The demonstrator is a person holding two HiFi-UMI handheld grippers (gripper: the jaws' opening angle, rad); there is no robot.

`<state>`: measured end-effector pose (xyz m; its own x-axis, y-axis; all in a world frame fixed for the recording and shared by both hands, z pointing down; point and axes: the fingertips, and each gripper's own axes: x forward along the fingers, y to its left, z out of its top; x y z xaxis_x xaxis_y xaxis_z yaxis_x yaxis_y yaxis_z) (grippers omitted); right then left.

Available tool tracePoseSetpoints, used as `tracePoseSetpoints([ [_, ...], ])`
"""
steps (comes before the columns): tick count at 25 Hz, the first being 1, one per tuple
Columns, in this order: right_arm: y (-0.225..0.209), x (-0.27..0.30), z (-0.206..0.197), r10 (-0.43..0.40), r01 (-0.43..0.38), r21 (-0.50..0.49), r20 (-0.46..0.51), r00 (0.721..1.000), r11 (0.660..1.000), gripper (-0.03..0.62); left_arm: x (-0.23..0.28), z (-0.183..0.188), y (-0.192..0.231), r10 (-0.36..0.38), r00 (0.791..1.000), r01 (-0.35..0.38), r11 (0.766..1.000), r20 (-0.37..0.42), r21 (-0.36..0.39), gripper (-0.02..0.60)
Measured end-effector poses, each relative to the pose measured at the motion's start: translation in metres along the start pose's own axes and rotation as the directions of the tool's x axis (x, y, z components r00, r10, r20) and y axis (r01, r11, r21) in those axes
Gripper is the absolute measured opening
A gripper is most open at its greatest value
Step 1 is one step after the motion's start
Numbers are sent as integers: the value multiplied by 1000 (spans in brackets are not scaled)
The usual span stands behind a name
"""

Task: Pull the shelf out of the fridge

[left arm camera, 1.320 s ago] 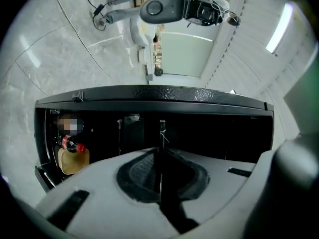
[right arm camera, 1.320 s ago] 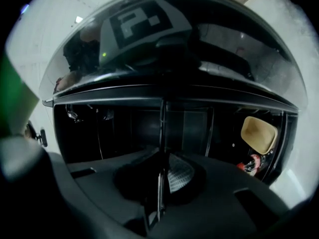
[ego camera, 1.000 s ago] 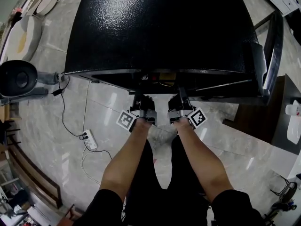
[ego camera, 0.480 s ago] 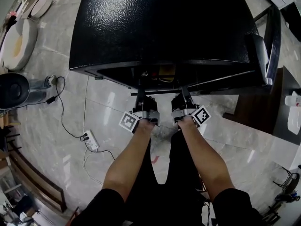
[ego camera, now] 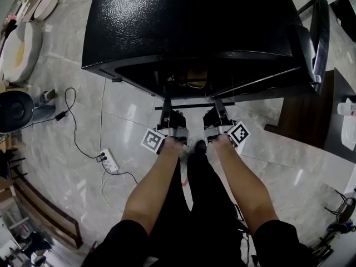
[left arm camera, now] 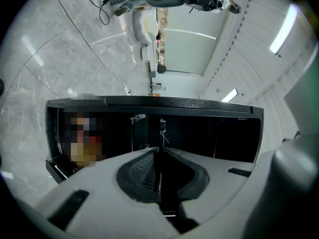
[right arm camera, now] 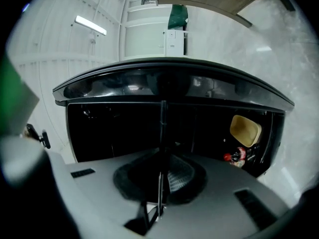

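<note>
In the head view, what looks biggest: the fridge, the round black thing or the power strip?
Largest: fridge.
Next: round black thing.
Smallest: power strip.
The fridge's top sits nearer the camera, but it clearly wins anyway.

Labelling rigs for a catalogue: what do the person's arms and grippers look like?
Both the left gripper and right gripper are black-and-grey, each carrying a cube with black-and-white square markers. Their grey jaws have dark ribbed pads. Short black sleeves leave the forearms bare.

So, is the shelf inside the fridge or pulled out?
Partly out: the shelf shows its front bar clear of the fridge in the head view.
</note>
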<state>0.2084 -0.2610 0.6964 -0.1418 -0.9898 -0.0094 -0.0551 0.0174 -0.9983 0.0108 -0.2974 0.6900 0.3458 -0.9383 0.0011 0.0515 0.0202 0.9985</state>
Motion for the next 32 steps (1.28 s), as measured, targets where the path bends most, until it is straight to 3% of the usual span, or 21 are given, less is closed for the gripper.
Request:
tracePoseSetpoints([
  [14,-1,-20,-4,2,-2,17,-31,1000,1000,34,-28,-6,1,9,999,-9,1000,46,17,29],
  [32,1,-49,-14,8,-8,5,-28,1000,1000,34,-54,-11,-2,-11,999,11,1000,31,0,29],
])
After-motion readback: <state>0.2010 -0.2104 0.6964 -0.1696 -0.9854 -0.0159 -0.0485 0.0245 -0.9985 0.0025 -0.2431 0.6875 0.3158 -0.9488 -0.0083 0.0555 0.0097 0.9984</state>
